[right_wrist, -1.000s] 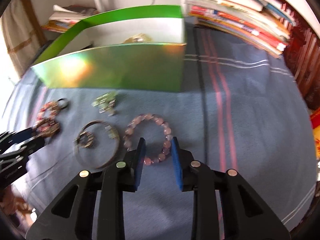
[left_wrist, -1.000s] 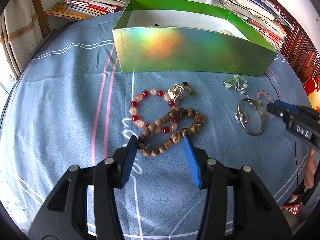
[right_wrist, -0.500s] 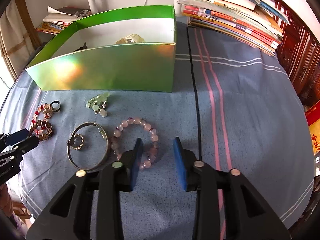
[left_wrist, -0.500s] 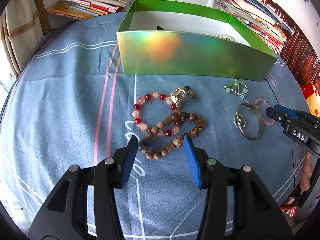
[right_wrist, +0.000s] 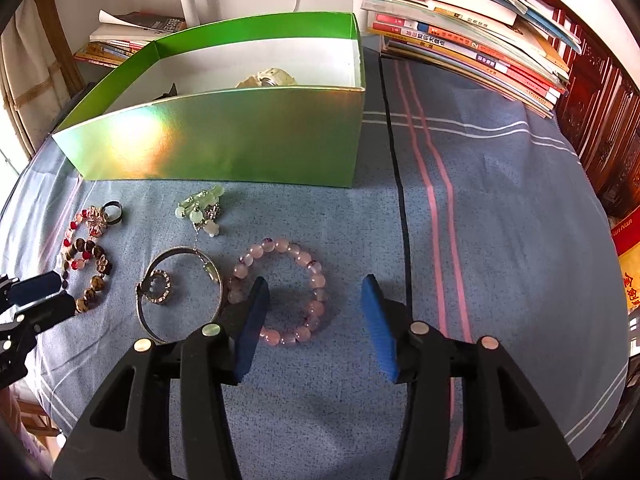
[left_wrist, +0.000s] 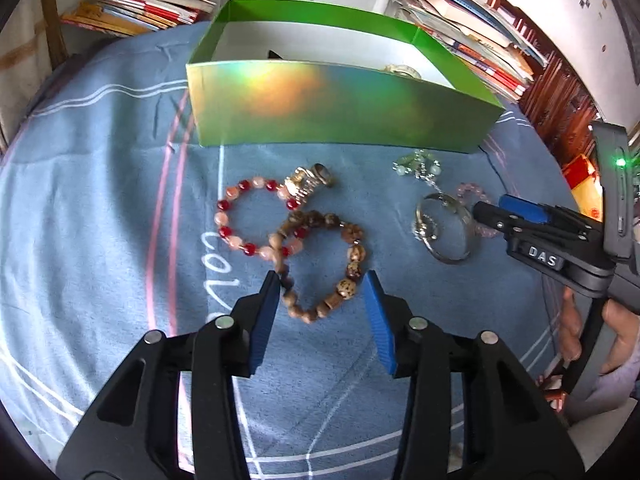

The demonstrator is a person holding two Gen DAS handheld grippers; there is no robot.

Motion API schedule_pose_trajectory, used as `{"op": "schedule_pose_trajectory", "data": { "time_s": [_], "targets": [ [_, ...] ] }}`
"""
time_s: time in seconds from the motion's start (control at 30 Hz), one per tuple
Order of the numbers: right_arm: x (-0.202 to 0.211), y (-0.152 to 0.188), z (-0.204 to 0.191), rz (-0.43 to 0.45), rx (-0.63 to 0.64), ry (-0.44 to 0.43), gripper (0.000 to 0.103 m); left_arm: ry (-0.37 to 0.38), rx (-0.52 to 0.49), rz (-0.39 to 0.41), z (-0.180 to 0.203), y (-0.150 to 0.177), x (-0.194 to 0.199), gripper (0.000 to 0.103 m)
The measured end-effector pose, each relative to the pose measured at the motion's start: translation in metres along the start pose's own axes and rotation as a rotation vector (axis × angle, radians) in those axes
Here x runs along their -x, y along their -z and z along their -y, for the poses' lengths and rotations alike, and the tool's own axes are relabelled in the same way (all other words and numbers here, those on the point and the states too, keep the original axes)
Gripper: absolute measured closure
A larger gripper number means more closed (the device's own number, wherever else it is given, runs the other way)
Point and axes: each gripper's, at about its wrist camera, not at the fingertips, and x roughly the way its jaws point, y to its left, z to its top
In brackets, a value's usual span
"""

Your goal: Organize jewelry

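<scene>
Blue cloth point(left_wrist: 100, 208) with pink and white stripes is spread over the table, and stacked books point(right_wrist: 472, 36) are seen behind a green box point(left_wrist: 336, 108) whose white inside holds a pale item, only partly visible.

Before the box the jewelry is laid out on the cloth. A brown bead bracelet point(left_wrist: 348, 272) overlaps a red-and-peach bead bracelet point(left_wrist: 236, 224), with a gold-coloured ring point(left_wrist: 308, 184) touching the latter's far side. To the right a green bead charm point(right_wrist: 198, 208) is found just before the box wall, then a silver bangle point(right_wrist: 180, 292) with a small sparkly ring point(right_wrist: 158, 286) inside it, and a pink bead bracelet point(right_wrist: 280, 288) just beside the bangle.

The left gripper point(left_wrist: 322, 284) is held low over the brown bead bracelet, whose near loop lies between the blue pads; the jaws are closing slightly, and the left pad is at the beads, though a firm press cannot be told. Compared with a second ago, the bracelet is seen drawn out into a wider loop and the gripper sits closer upon it.

The right gripper point(right_wrist: 316, 294) is held over the pink bead bracelet. Its jaws are opening and are clearly wider than a second ago, when they were narrow about the near beads; the left pad now stands inside the ring of beads, the right pad outside, nothing being gripped.
</scene>
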Motion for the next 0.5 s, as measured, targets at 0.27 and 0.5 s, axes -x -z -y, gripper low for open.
{"op": "schedule_pose_trajectory", "data": {
  "time_s": [0.27, 0.5],
  "targets": [
    [0.0, 0.001, 0.0, 0.013, 0.0, 0.008, 0.054, -0.133, 0.006, -0.009, -0.002, -0.005, -0.011, 0.061],
    [-0.001, 0.002, 0.003, 0.031, -0.012, 0.028, 0.042, -0.182, -0.039, -0.014, 0.012, -0.005, -0.015, 0.061]
  ]
}}
